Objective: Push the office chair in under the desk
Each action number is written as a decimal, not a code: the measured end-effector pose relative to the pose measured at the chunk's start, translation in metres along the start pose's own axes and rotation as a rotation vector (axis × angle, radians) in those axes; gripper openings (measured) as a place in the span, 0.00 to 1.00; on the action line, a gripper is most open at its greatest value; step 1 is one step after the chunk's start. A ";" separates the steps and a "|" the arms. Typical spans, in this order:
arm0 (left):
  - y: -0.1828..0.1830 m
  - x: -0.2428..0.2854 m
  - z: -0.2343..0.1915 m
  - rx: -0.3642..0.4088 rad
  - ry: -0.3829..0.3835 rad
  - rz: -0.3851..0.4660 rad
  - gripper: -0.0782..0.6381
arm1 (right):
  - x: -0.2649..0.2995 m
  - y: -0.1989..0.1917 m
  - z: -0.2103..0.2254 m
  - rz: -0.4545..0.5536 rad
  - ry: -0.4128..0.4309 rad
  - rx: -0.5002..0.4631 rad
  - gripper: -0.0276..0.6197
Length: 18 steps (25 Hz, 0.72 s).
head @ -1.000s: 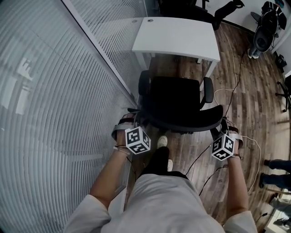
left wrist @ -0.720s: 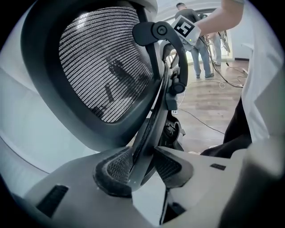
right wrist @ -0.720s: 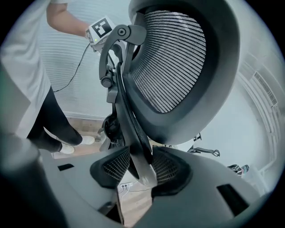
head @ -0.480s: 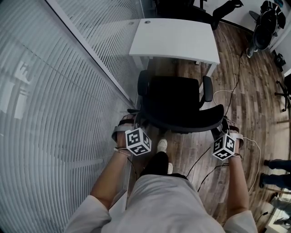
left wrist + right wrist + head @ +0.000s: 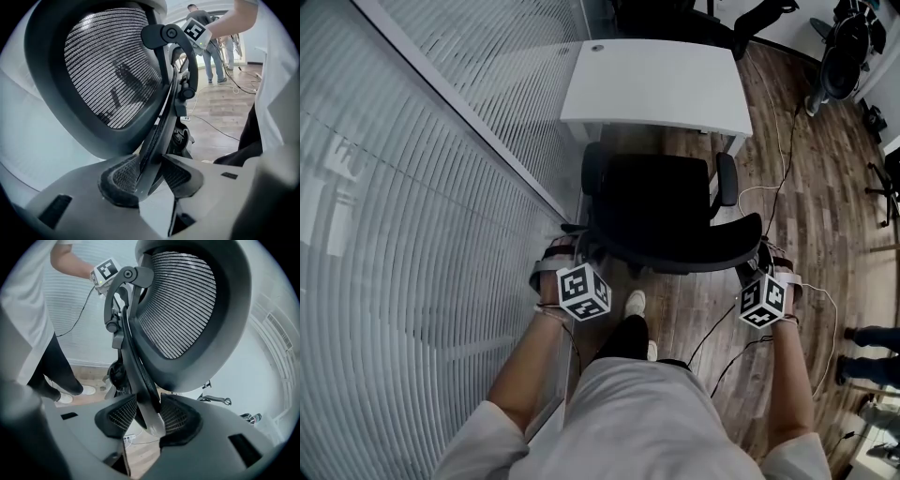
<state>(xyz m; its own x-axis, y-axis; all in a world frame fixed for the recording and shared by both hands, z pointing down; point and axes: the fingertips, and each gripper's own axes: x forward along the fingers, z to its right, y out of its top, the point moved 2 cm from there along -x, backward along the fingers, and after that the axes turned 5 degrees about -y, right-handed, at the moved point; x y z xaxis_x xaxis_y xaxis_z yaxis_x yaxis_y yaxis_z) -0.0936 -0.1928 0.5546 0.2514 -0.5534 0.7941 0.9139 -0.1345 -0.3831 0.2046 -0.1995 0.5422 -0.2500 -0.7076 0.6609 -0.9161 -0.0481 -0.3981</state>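
Black mesh office chair (image 5: pixel 661 211) has rolled a little nearer the white desk (image 5: pixel 661 84) over the last second, so its armrests (image 5: pixel 727 183) now sit just short of the desk's front edge. Your left gripper (image 5: pixel 150 176) and right gripper (image 5: pixel 147 416) each stay clamped on the rim of the backrest (image 5: pixel 684 248), one on either side. The push is under way and likely needs more travel.
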 end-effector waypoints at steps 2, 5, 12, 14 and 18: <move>-0.001 0.004 -0.006 0.003 -0.001 0.000 0.34 | 0.005 0.001 0.003 -0.001 0.002 0.003 0.30; -0.002 0.011 -0.015 0.003 -0.002 0.002 0.34 | 0.013 0.003 0.008 -0.003 0.001 0.005 0.30; -0.002 0.022 -0.030 0.009 -0.002 0.011 0.34 | 0.026 0.005 0.018 -0.010 -0.004 0.011 0.30; -0.001 0.025 -0.036 0.011 -0.002 0.010 0.34 | 0.031 0.006 0.023 -0.012 -0.005 0.015 0.30; 0.000 0.033 -0.046 0.014 -0.004 0.010 0.34 | 0.040 0.007 0.030 -0.013 -0.005 0.020 0.30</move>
<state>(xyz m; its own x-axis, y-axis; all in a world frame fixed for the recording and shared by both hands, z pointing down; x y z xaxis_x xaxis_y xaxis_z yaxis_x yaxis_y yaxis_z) -0.1003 -0.2488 0.5593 0.2619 -0.5515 0.7920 0.9155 -0.1176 -0.3846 0.1980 -0.2493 0.5467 -0.2368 -0.7100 0.6632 -0.9127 -0.0715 -0.4024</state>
